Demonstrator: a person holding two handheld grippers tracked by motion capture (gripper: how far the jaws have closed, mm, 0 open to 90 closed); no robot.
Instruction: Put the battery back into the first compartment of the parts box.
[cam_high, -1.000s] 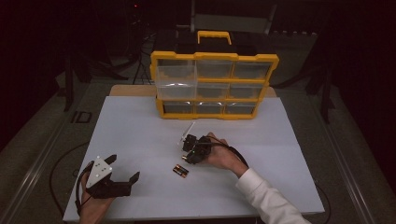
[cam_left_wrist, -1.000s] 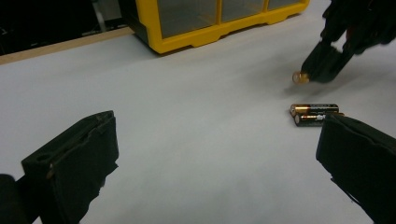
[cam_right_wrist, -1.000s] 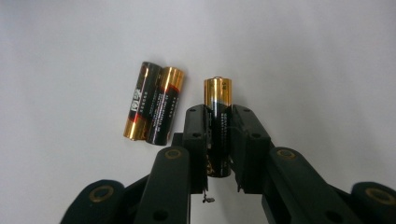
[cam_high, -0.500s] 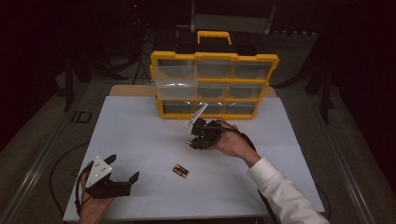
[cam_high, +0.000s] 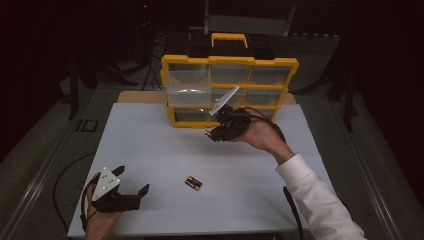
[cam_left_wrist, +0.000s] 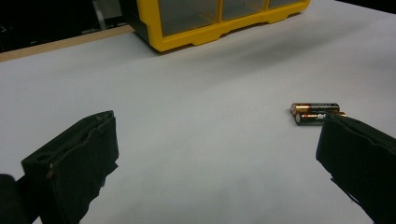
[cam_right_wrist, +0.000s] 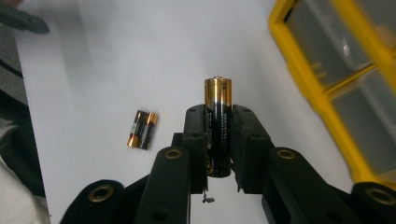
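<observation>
Left gripper (cam_high: 131, 194) rests at the near bench (cam_high: 150, 150) edge, jaws wide, empty. Two batteries (cam_high: 193, 183) lie side by side mid-bench. Right gripper (cam_right_wrist: 218, 140) clamps one battery (cam_right_wrist: 218, 116), black body with copper end, lifted just before the yellow organizer (cam_high: 229, 90). Likely step: stowing; next needs lining up a drawer.

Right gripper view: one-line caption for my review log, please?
Right gripper shut on a battery, held above the white table, two more batteries lying below and a yellow organizer at right.
</observation>
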